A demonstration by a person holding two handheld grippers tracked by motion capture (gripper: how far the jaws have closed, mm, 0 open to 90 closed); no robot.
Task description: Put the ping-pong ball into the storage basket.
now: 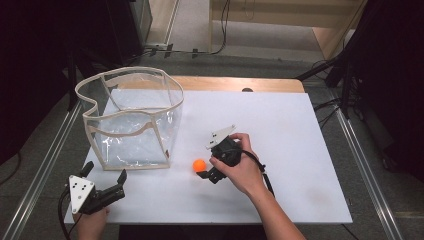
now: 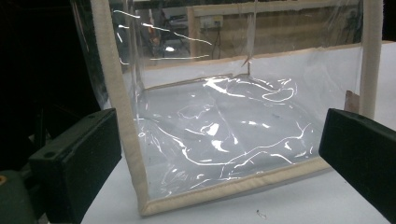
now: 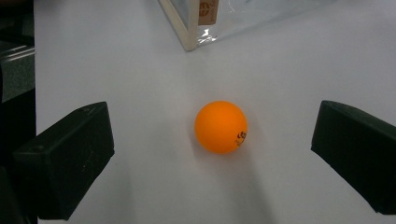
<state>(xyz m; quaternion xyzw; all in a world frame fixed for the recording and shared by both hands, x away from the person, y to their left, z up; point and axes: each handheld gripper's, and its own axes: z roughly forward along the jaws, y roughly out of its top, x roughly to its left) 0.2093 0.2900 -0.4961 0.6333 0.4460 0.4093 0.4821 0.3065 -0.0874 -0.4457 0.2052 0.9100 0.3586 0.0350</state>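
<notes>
Orange ball [image 1: 199,165] lies on the white table [image 1: 300,150], high view, just beside the right gripper [image 1: 204,173]. Left gripper [image 1: 107,185] spread, facing the clear bag [image 1: 132,117]. Right gripper view: jaws spread, ball [image 3: 220,127] between them, untouched. Judged light, smooth, prone to rolling; grip across the middle.

The setting reads as a lab or test bay, not a home. A white board [image 1: 300,150] lies over a wooden table [image 1: 240,83] framed by metal rails [image 1: 367,165], and dark equipment racks [image 1: 45,55] stand at both sides. Cables [image 1: 220,35] trail across a bare grey floor [image 1: 260,62] toward a wooden platform [image 1: 280,12] behind.
</notes>
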